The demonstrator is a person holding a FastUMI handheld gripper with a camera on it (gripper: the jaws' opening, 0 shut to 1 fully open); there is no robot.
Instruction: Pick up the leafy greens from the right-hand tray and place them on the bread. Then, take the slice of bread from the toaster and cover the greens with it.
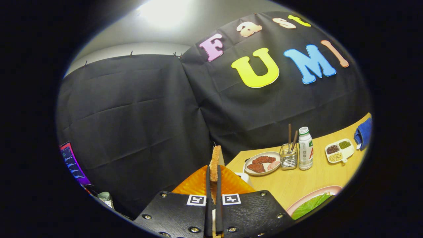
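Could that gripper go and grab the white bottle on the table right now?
Probably not yet. The gripper is shut on a slice of bread, so its fingers are occupied. The white bottle stands beyond them on the table, beside a wire holder. It would need to release the bread first.

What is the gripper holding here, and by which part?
The gripper is shut on the slice of bread, pinching its lower part by the flat faces; the bread stands on edge above the orange toaster.
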